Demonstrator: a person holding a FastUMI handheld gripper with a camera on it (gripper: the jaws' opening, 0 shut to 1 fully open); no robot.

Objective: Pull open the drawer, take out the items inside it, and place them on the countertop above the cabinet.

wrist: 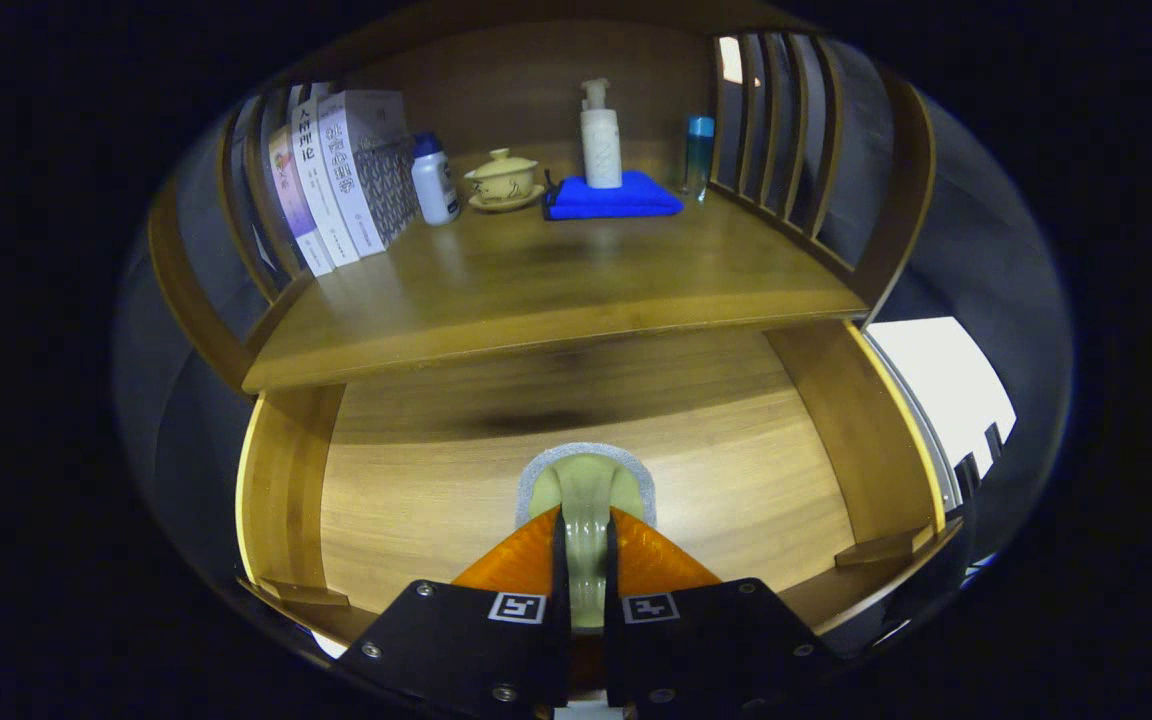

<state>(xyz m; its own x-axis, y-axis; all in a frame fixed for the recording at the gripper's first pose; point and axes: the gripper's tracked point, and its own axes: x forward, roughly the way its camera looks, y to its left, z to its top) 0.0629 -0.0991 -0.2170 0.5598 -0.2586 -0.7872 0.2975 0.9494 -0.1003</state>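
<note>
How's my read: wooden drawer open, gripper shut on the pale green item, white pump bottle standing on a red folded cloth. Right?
Not quite: the gripper view shows the folded cloth under the white pump bottle is blue, not red. The wooden drawer is open and the gripper is shut on the pale green item.

The books (336, 180) carry Chinese spine titles, too blurred to read surely; fiducial squares mark the gripper (586, 560)
</note>
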